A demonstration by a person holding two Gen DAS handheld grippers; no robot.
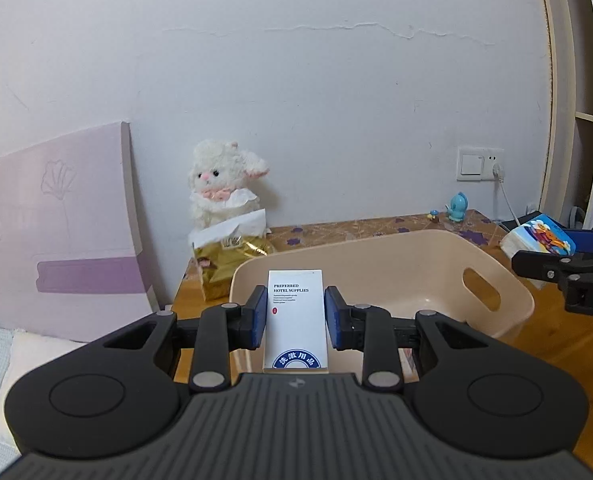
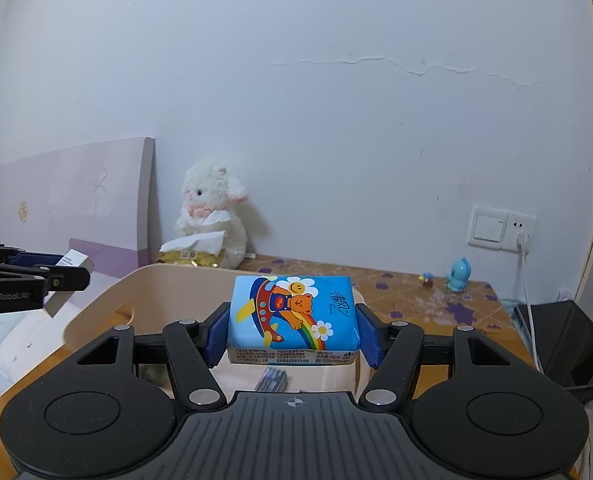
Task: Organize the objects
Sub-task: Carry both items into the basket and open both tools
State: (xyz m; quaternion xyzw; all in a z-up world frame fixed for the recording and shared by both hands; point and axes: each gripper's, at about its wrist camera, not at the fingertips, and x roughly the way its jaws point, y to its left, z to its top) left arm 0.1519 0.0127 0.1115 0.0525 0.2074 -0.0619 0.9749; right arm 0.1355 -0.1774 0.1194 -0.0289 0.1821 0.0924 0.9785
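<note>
- White box (image 1: 296, 318): tall, narrow carton printed "PREFERRED HOTEL SUPPLIES" with a blue round emblem at its lower end; held upright, its top leaning away, over the near rim of the basin
- Tissue pack (image 2: 292, 314): soft blue packet showing a cartoon bear in a red plane, a rainbow and daisies; held flat and level, printed face up, above the basin
- Basin (image 1: 376, 258): beige plastic tub with cut-out handles, standing on the wooden table; a small dark packet (image 2: 271, 380) lies on its floor
</note>
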